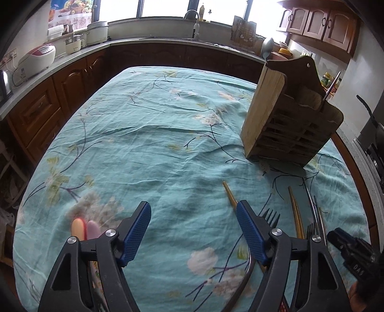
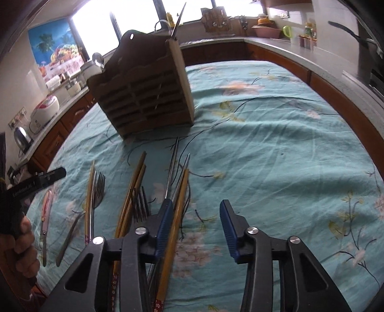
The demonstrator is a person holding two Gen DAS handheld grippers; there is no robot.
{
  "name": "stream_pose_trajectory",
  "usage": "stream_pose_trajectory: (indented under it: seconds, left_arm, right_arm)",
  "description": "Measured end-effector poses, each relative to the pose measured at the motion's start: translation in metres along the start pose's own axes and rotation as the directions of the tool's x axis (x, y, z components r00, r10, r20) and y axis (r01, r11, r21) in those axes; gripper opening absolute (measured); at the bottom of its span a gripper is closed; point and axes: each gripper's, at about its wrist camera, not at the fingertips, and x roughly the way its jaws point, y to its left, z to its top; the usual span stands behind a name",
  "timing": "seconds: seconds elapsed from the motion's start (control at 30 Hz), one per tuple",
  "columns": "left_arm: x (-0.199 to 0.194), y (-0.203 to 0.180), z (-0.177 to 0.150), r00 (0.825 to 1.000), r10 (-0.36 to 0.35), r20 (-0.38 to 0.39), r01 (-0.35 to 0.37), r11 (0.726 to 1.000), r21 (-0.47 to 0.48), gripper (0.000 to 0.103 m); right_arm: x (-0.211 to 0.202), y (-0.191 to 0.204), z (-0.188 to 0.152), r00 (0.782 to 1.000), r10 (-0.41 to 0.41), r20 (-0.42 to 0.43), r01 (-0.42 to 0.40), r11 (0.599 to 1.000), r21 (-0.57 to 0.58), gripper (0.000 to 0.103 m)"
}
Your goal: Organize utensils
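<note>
A wooden utensil holder (image 1: 290, 115) stands on the teal tablecloth (image 1: 156, 144); it also shows in the right wrist view (image 2: 148, 96), with a spoon (image 2: 98, 59) and a knife (image 2: 178, 19) standing in it. Forks (image 2: 140, 201), wooden chopsticks (image 2: 134, 192) and metal chopsticks (image 2: 174, 163) lie in a loose row on the cloth in front of it. My left gripper (image 1: 193, 216) is open and empty, over the cloth left of a fork (image 1: 270, 216). My right gripper (image 2: 196, 213) is open and empty, just right of a chopstick (image 2: 178, 216).
A pink-handled knife (image 2: 45, 216) and a grey utensil (image 2: 69, 235) lie at the left. Orange and pink handle ends (image 1: 85, 228) lie by my left gripper. Kitchen counters (image 1: 72, 55) with rice cookers surround the table. The other gripper (image 2: 38, 180) reaches in from the left.
</note>
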Motion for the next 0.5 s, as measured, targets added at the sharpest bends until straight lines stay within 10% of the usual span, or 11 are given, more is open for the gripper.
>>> stream_pose_trajectory:
  seconds: [0.5]
  left_arm:
    - [0.066,-0.019,0.015,0.995,-0.023,-0.097,0.028,0.998,0.054,0.041]
  right_arm:
    - [0.030,0.026,0.016,0.996,-0.061,-0.061,0.051,0.988,-0.143,0.018]
